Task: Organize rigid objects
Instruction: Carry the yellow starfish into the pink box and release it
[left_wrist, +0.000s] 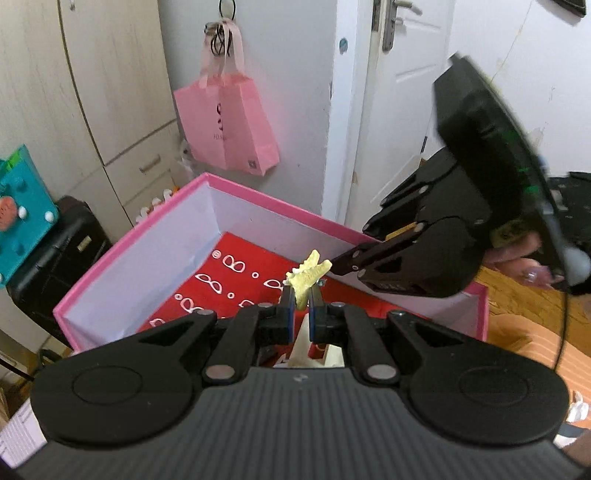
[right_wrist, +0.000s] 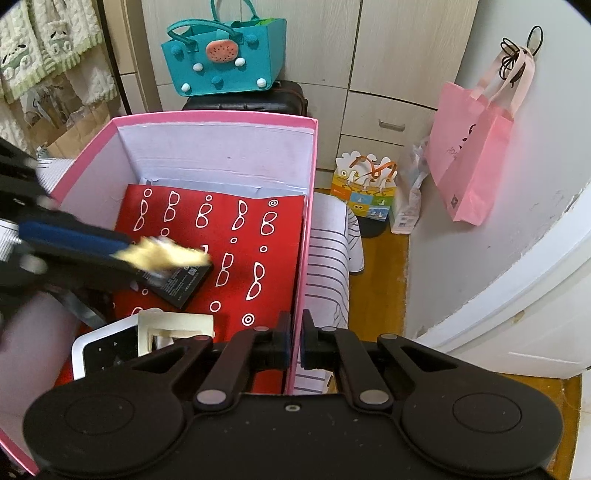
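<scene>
Left fingers (left_wrist: 302, 300) pinch a jagged yellow clip (left_wrist: 308, 277) above the pink cardboard box (left_wrist: 280, 206); right fingers (right_wrist: 294, 328) shut, empty

1. This was a home — a bedroom or storage corner, going by the pale wardrobe (right_wrist: 388, 74) with drawers and the white panelled door (left_wrist: 399, 92).
2. A pink tote bag (right_wrist: 476, 155) hung from a wall hook — a teal felt bag (right_wrist: 221, 55) sat on a dark suitcase (right_wrist: 280, 96).
3. The floor (right_wrist: 376, 280) was wood.

I count 2 grippers (left_wrist: 301, 295) (right_wrist: 295, 325), 1 pink box (right_wrist: 310, 206), 1 yellow clip (left_wrist: 308, 277), 1 black battery (right_wrist: 184, 284) and 2 bags: pink (right_wrist: 476, 162) at 2 o'clock, teal (right_wrist: 225, 59) at 12.
</scene>
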